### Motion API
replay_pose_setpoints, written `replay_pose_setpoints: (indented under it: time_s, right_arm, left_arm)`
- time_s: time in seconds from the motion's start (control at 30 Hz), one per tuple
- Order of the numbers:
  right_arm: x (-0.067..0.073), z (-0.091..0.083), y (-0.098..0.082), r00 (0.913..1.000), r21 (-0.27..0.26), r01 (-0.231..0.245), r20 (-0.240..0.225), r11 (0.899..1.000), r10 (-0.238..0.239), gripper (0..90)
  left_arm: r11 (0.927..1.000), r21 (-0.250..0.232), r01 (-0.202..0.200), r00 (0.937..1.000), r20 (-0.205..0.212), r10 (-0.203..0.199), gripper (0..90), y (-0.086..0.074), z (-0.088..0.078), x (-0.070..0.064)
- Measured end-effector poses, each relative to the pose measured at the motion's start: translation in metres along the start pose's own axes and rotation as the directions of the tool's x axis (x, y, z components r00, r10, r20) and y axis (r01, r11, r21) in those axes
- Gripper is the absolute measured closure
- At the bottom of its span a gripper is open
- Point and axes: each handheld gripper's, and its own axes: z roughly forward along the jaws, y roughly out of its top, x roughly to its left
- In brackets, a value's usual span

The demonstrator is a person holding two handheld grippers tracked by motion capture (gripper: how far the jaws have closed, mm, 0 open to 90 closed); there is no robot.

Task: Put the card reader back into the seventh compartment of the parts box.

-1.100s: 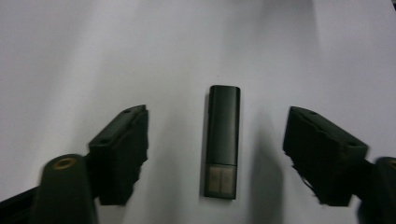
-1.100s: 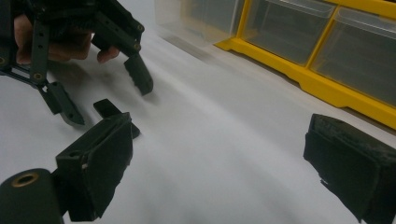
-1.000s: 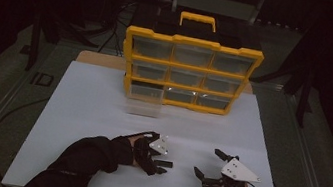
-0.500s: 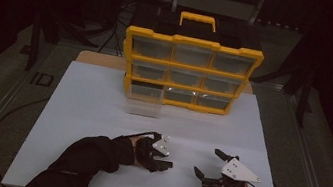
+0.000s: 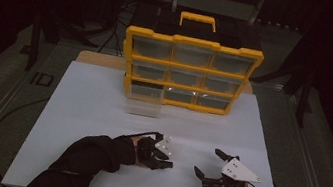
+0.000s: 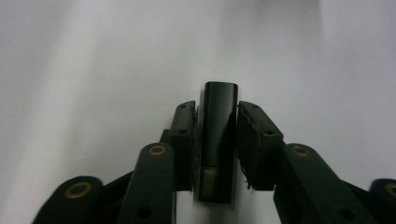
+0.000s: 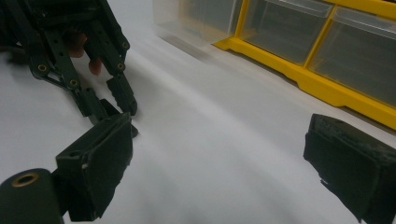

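A small black oblong block with a pale near end lies on the white table. My left gripper has just been closing, and both pads now press on the block's sides. From the high view, the left gripper sits low on the sheet near the front, held by a dark-sleeved hand. My right gripper rests to its right with its jaws spread wide and nothing between them. In the right gripper view, its two pads stand far apart, and the left gripper points down at the table beyond them.
A yellow drawer organiser with clear drawers stands at the back of the white table. One clear drawer sits pulled out on the sheet before its lower left corner. The organiser's base lies ahead of the right gripper.
The left gripper's jaws have narrowed onto the small black block. Both hands have stayed where they were.
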Motion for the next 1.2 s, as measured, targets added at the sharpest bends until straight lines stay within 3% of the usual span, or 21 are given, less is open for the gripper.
replay_pose_setpoints:
  time_s: [0.4,0.57,0.7,0.8,1.2]
  right_arm:
    - [0.0,0.0,0.0,1.0,0.0,0.001,0.0,1.0,-0.001,8.1]
    - [0.0,0.0,0.0,1.0,-0.001,0.0,0.001,1.0,0.0,8.1]
    - [0.0,0.0,0.0,1.0,-0.001,-0.001,0.001,1.0,0.001,8.1]
    - [0.0,0.0,0.0,1.0,-0.002,-0.002,0.001,1.0,0.002,8.1]
    - [0.0,0.0,0.0,1.0,-0.001,-0.001,0.001,1.0,0.001,8.1]
  left_arm:
    - [0.9996,0.029,-0.005,1.0,0.001,0.005,73.6,0.004,0.0,-0.001]
    - [0.9982,0.052,-0.029,0.9996,-0.001,0.029,73.7,0.007,0.0,-0.002]
    - [0.9986,0.045,-0.027,0.9994,0.022,0.026,73.7,0.009,-0.001,-0.001]
    - [0.9979,0.051,-0.039,0.9992,0.002,0.039,73.7,0.01,-0.003,-0.001]
    - [0.9979,0.053,-0.036,0.9993,0.007,0.035,73.7,0.01,-0.016,0.002]
